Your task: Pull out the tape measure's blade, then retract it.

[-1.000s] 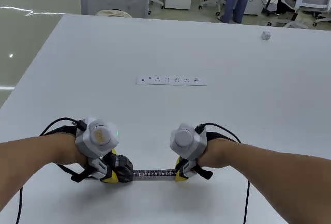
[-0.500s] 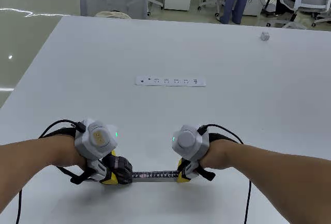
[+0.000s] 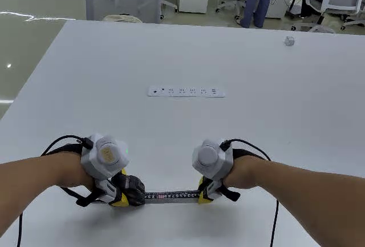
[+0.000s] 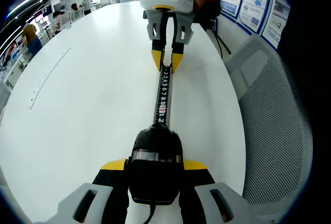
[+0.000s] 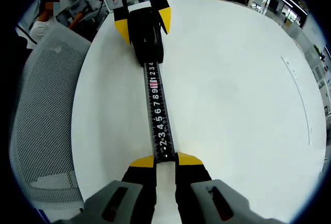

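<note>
- Since a second ago, the right tongs (image 3: 204, 195) have drawn slightly further from the left tongs (image 3: 122, 193), and a little more of the blade (image 3: 171, 194) is out between them.
- Head view: both tongs sit low at the near edge of the white table (image 3: 239, 64), each held by a bare forearm. The left tongs clamp the black tape measure (image 3: 133, 189); the blade runs flat along the table from it to the right tongs. A white power strip (image 3: 186, 92) lies well apart, mid-table.
- Left gripper view: the yellow-tipped tongs press on either side of the tape measure's black case, which rests on the table. The blade, numbers up, stretches straight ahead to the right tongs, which are closed on its far end. A grey mesh chair (image 4: 269, 131) stands beside the table.
- Right gripper view: these tongs are pinched on the blade's tip, just past the low numbers. The blade lies flat, leading to the case held in the left tongs at the top.
</note>
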